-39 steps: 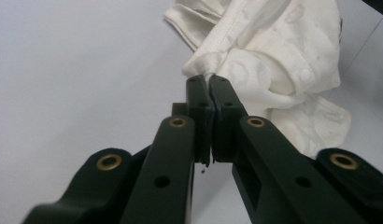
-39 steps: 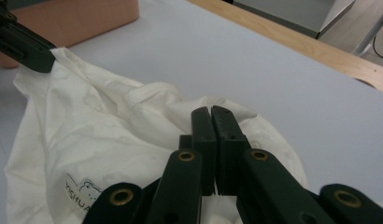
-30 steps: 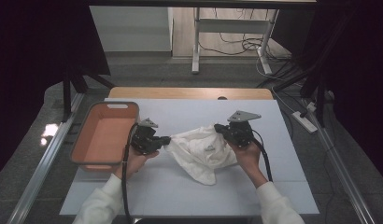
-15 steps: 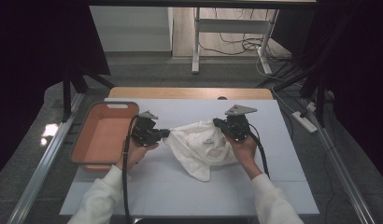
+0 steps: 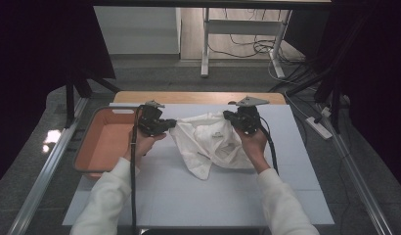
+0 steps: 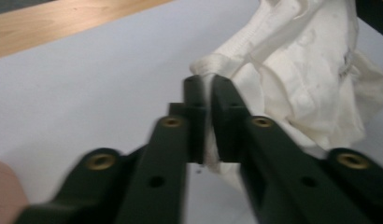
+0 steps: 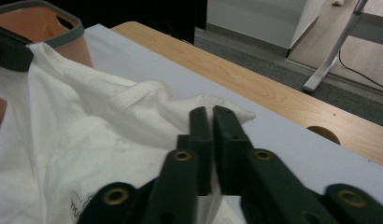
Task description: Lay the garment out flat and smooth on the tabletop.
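Note:
A white garment (image 5: 211, 142) hangs between my two grippers over the middle of the pale table (image 5: 189, 196), its lower part resting on the surface. My left gripper (image 5: 171, 123) is shut on the garment's left top edge; the cloth (image 6: 292, 79) is pinched between its jaws (image 6: 207, 88). My right gripper (image 5: 228, 116) is shut on the right top edge, with cloth (image 7: 87, 140) caught between its jaws (image 7: 209, 116). The top edge sags a little between the two grips.
An orange tray with a grey rim (image 5: 88, 147) sits at the table's left side, close to my left hand; its corner (image 7: 49, 18) appears in the right gripper view. A wooden strip (image 5: 198, 97) runs along the far edge. Cables lie on the floor beyond.
Both grippers have moved away from me and upward, lifting the garment's top edge and drawing it out wider between them.

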A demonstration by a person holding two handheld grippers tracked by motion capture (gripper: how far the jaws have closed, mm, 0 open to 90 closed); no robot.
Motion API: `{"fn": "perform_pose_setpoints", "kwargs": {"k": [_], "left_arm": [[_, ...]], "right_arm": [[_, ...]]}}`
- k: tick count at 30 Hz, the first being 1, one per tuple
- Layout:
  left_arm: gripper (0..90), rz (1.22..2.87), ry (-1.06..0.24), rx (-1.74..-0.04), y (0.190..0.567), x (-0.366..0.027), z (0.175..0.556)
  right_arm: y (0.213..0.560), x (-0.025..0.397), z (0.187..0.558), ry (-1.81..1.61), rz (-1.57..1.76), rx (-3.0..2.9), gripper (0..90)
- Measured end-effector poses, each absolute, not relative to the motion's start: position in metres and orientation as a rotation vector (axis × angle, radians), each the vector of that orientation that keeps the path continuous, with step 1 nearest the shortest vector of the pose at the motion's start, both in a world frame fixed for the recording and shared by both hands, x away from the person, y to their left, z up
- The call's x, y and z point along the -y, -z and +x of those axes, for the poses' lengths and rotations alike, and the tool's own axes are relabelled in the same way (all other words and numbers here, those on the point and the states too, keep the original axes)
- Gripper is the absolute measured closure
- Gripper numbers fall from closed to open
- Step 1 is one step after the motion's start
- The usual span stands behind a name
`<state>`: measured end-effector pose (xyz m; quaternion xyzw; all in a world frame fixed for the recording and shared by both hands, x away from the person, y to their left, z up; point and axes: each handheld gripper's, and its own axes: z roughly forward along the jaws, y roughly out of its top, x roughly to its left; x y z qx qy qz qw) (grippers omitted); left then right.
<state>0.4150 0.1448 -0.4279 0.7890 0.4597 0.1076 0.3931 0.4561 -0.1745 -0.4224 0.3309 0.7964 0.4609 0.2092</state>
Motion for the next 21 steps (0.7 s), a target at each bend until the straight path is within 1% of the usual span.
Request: {"fn": "perform_pose_setpoints", "kwargs": {"k": [2, 3, 4, 6, 8, 9, 13, 16, 21], "left_arm": [[53.6, 2.004, -0.286, -1.181, 0.429, -0.141, 0.416], [44.6, 1.997, -0.277, -1.186, 0.430, -0.140, 0.416], [40.3, 1.989, -0.271, -1.186, 0.430, -0.139, 0.414], [34.6, 1.988, -0.285, -1.175, 0.431, -0.137, 0.410], [31.1, 1.976, -0.283, -1.177, 0.432, -0.136, 0.405], [30.7, 1.968, -0.279, -1.176, 0.433, -0.136, 0.403], [30.6, 1.948, -0.249, -1.140, 0.435, -0.133, 0.387], [30.4, 1.965, -0.243, -1.110, 0.438, -0.130, 0.374], [30.3, 1.957, -0.245, -1.084, 0.448, -0.128, 0.353]], "right_arm": [[0.423, 0.172, 0.461, -1.256, 0.944, -2.220, 54.3], [0.424, 0.172, 0.461, -1.246, 0.953, -2.206, 47.2], [0.424, 0.174, 0.460, -1.261, 0.965, -2.213, 43.6], [0.425, 0.177, 0.456, -1.306, 0.978, -2.224, 39.3], [0.425, 0.181, 0.448, -1.317, 0.969, -2.217, 36.9], [0.424, 0.184, 0.444, -1.317, 0.958, -2.221, 36.0], [0.421, 0.192, 0.428, -1.335, 0.933, -2.232, 35.5], [0.422, 0.196, 0.412, -1.347, 0.903, -2.254, 35.4], [0.439, 0.200, 0.384, -1.285, 0.829, -2.320, 35.4]]}}
